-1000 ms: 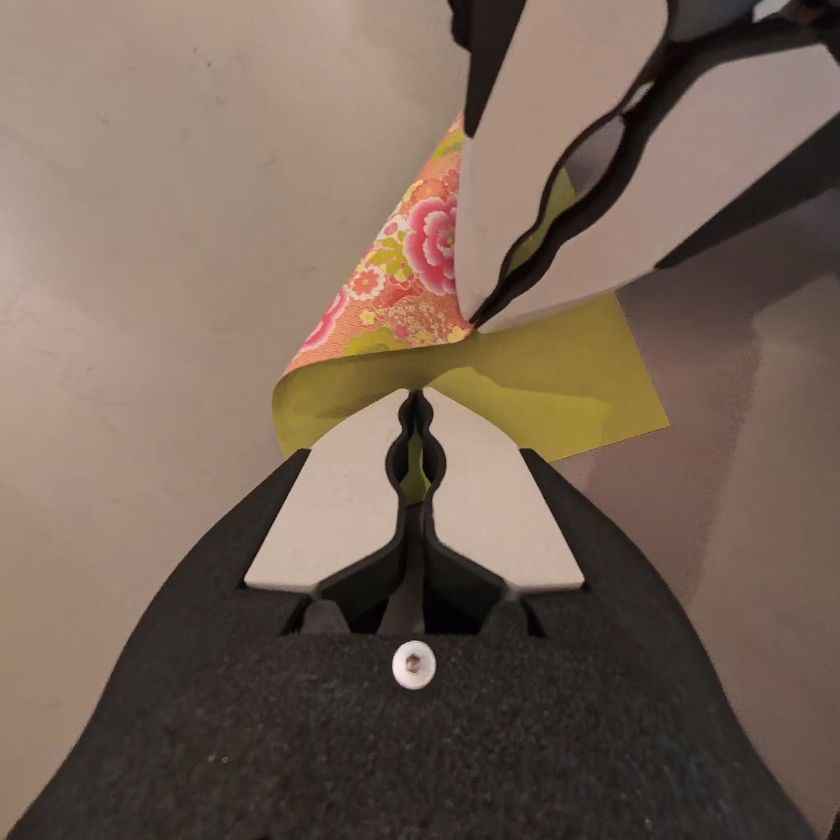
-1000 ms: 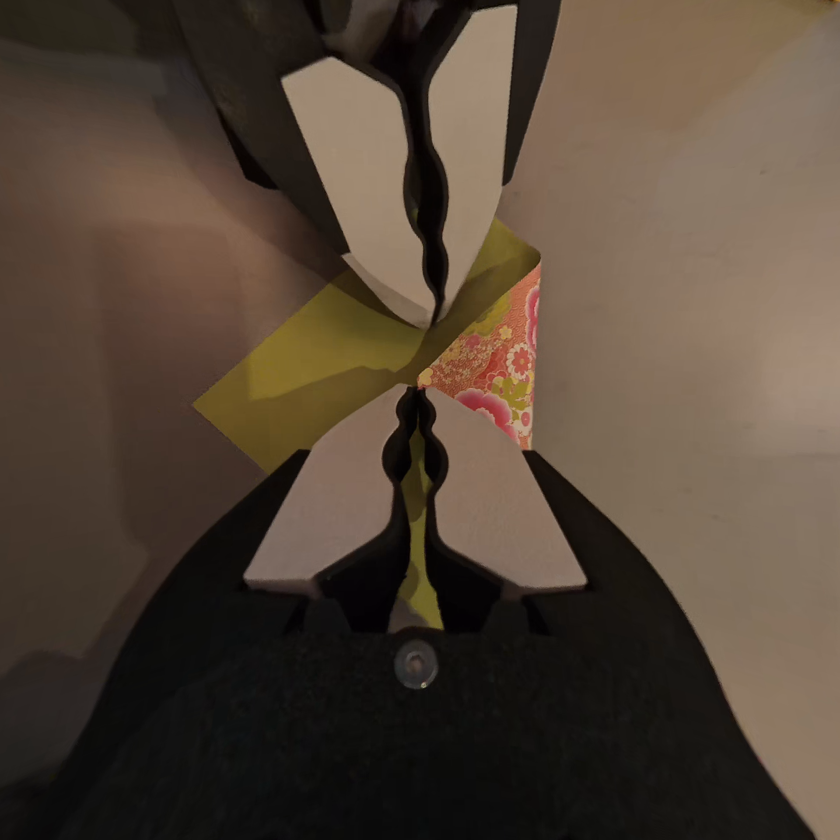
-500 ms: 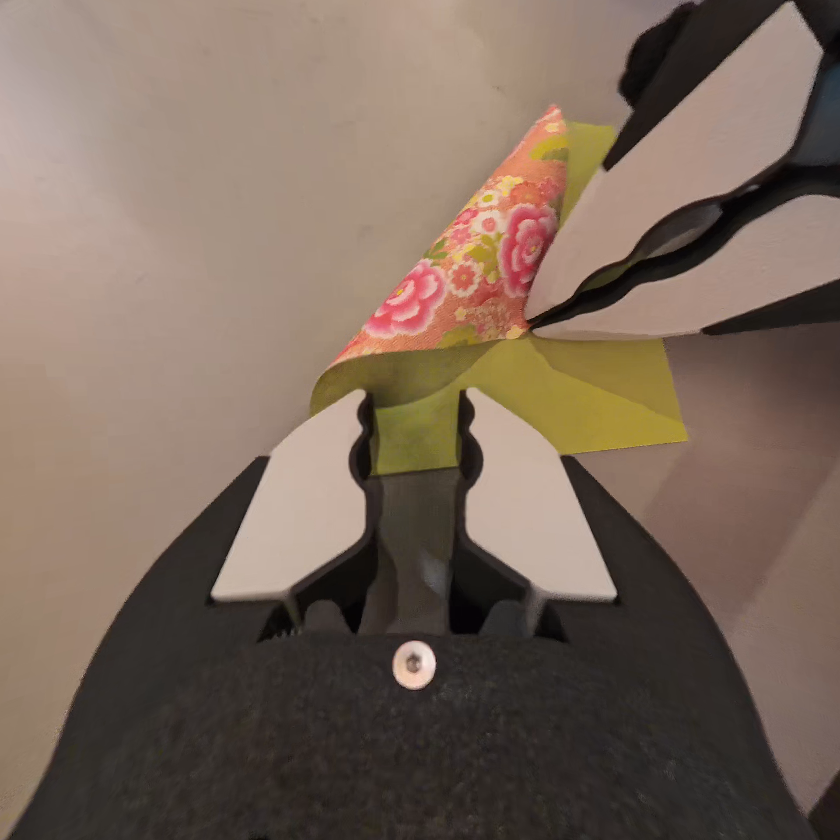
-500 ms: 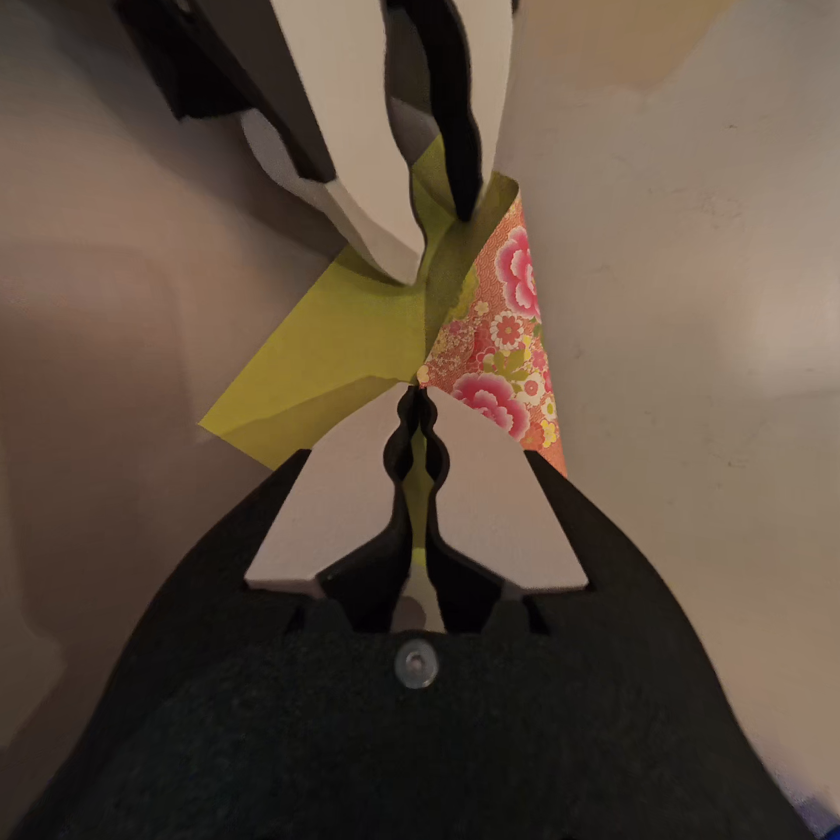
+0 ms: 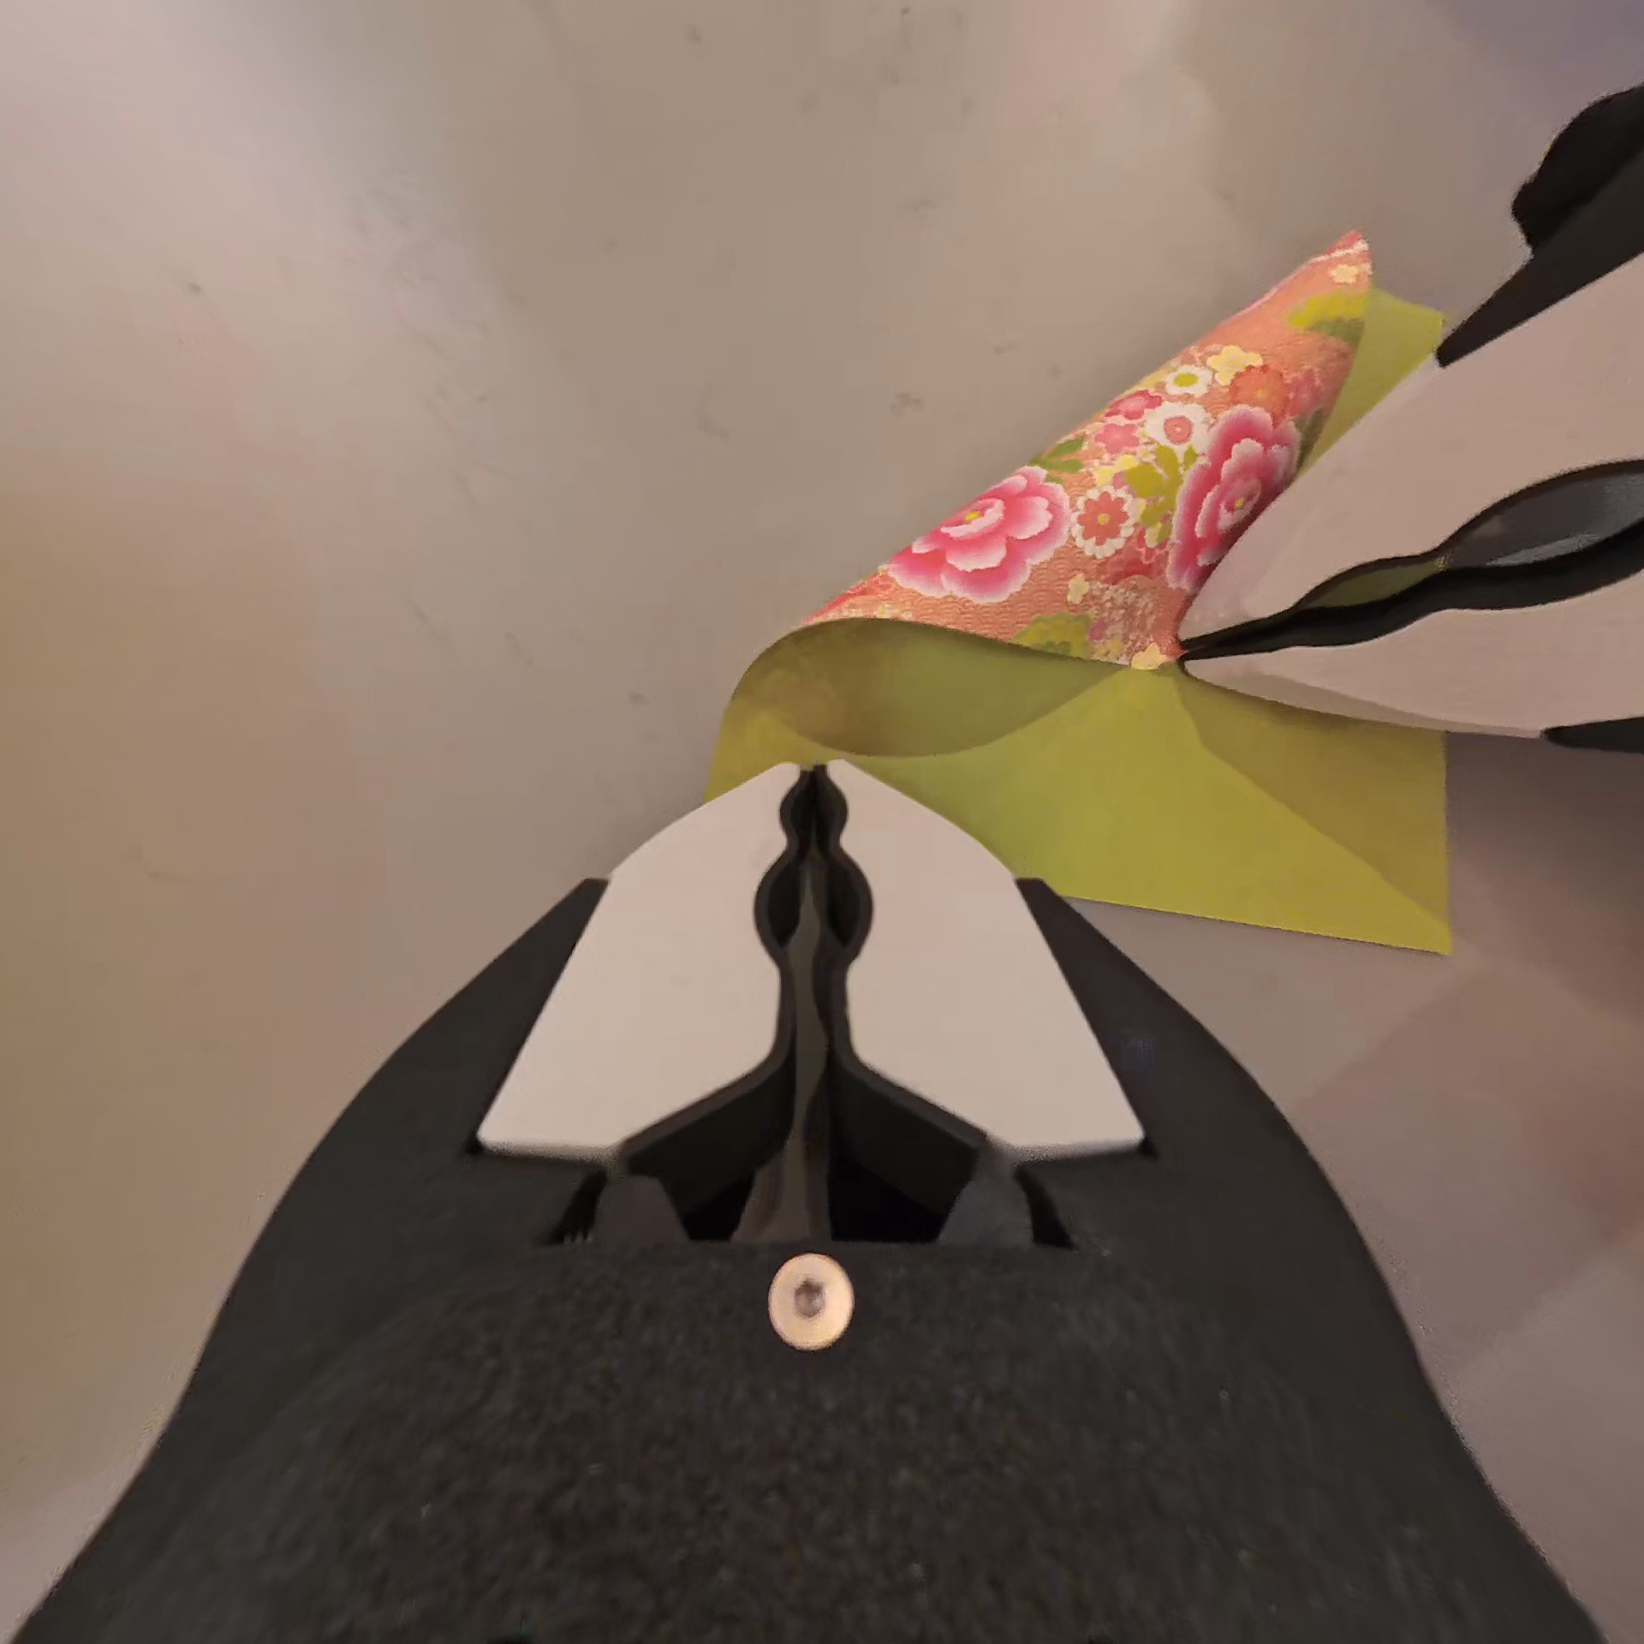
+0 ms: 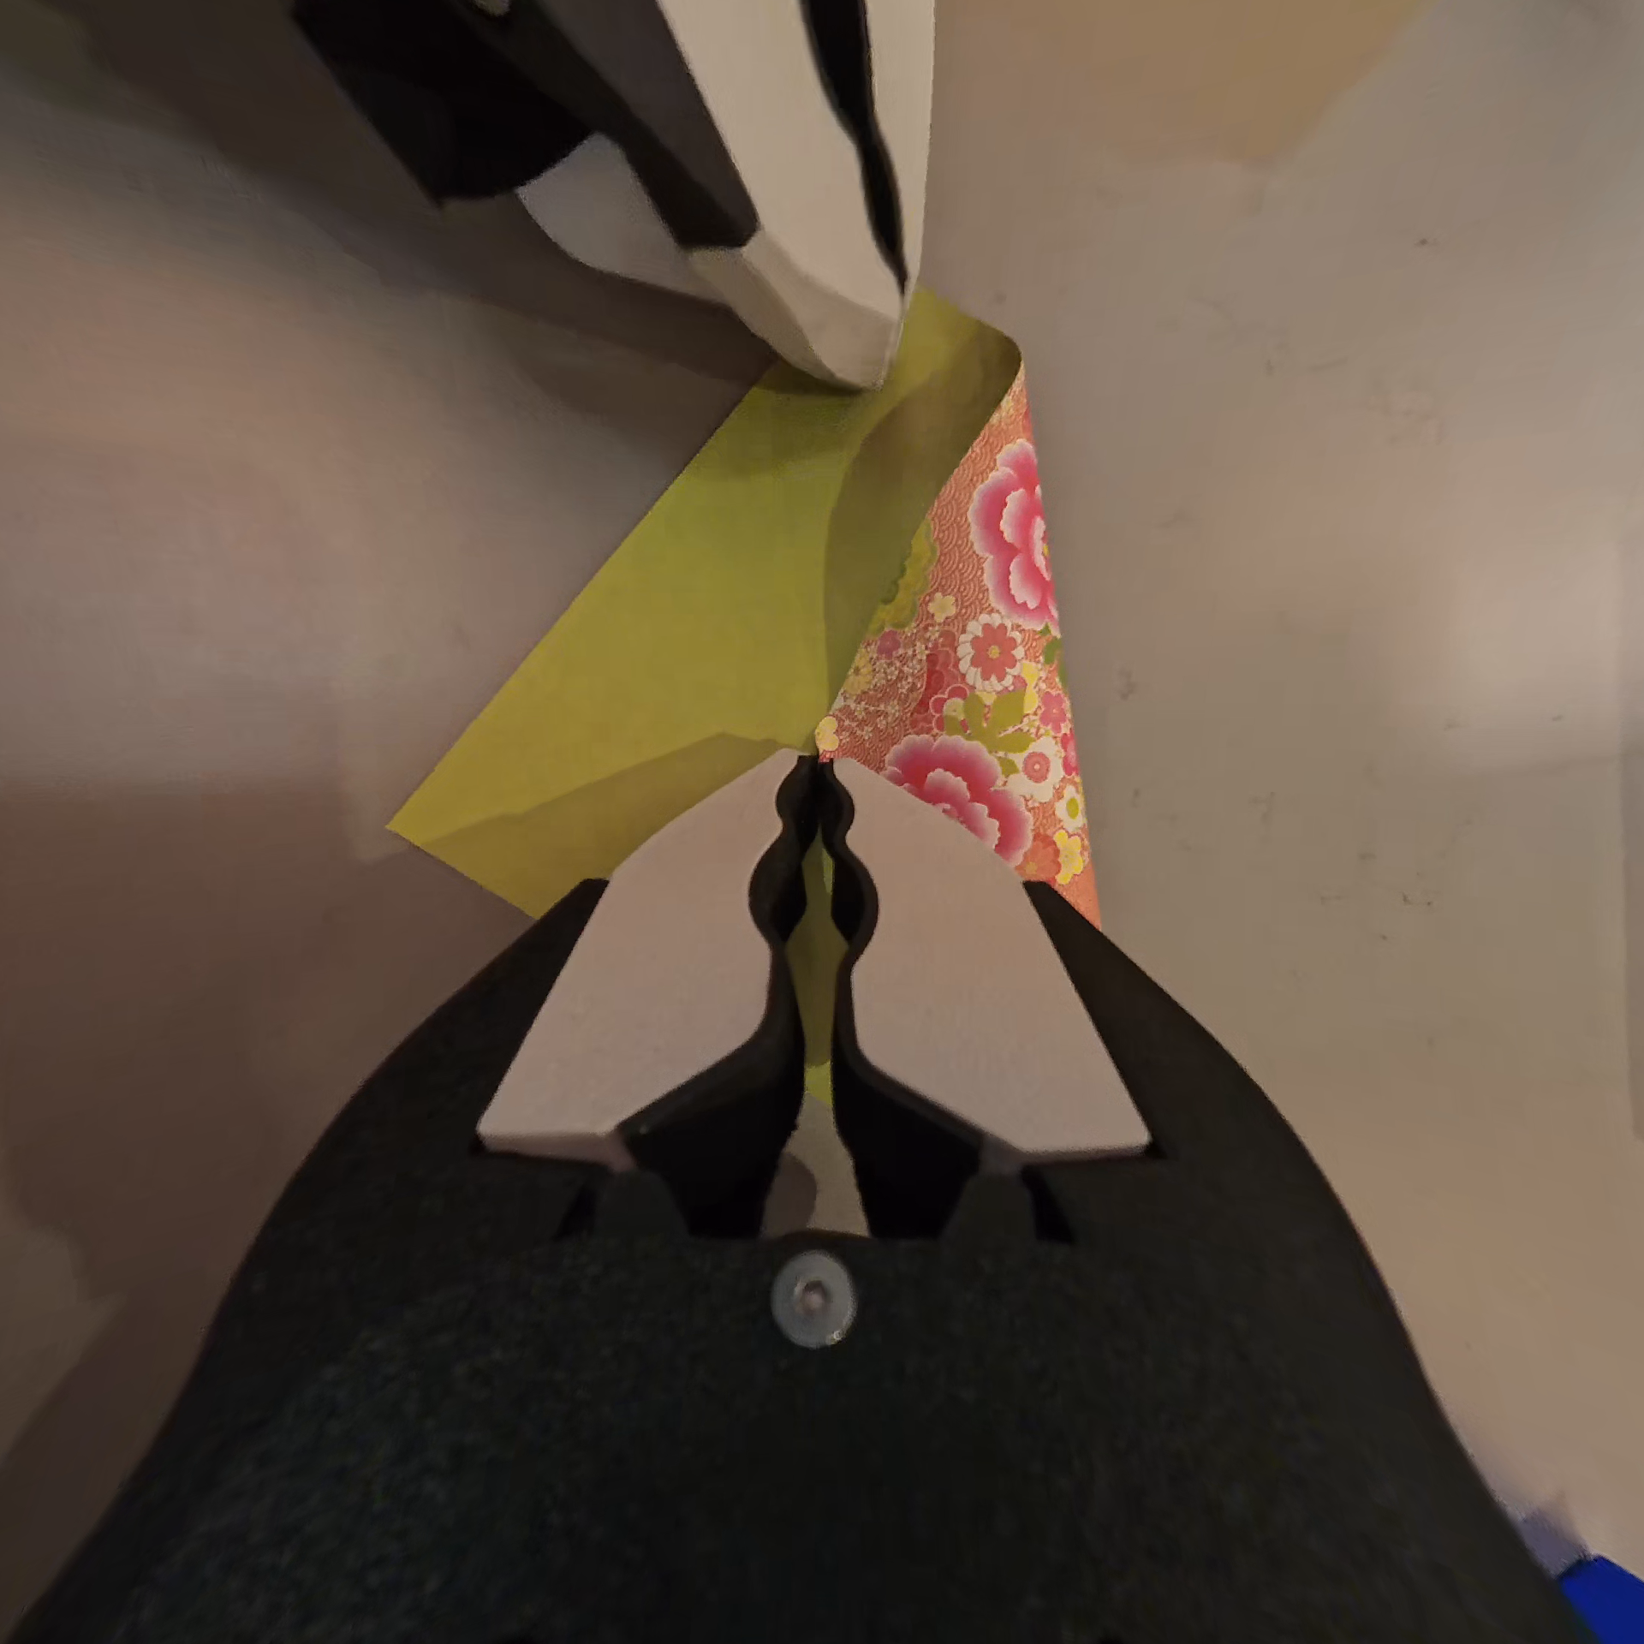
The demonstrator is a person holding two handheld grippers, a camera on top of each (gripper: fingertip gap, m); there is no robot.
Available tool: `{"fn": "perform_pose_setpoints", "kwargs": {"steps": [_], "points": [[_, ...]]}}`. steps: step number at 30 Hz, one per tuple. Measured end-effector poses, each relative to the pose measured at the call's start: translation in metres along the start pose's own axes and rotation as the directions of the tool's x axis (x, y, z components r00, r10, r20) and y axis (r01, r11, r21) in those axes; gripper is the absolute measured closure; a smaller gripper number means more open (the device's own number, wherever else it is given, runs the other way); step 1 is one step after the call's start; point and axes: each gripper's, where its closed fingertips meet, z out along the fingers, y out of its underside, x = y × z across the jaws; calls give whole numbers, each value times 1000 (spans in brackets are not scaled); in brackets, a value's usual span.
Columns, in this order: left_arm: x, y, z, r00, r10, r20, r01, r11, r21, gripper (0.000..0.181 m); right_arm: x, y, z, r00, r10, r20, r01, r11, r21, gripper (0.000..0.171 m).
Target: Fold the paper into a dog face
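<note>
A square paper, plain green on one side (image 5: 1156,801) and orange floral on the other (image 5: 1112,534), lies on the table. One corner is folded over in a loose curl. My right gripper (image 6: 814,761) is shut on that folded corner, with green paper showing between its jaws. It also shows at the right of the left wrist view (image 5: 1192,660). My left gripper (image 5: 814,776) is shut with nothing seen between its jaws. Its tips sit at the curled end of the fold. In the right wrist view (image 6: 890,356) it comes down on the paper's far corner.
The bare beige tabletop (image 5: 400,445) surrounds the paper on all sides. A small blue object (image 6: 1601,1592) shows at the lower right corner of the right wrist view. My hands' fingertips stand some 8 centimeters from each other.
My left gripper let go of the paper, opened, then shut again empty at the curled end of the fold. My right gripper kept its hold on the folded corner.
</note>
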Motion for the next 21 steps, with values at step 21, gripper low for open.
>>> {"fn": "perform_pose_setpoints", "kwargs": {"steps": [21], "points": [[0, 2, -2, 1000, 18, 23, -18, 1000, -7, 181, -42, -9, -11, 999, 22, 27, -23, 998, 54, 171]]}}
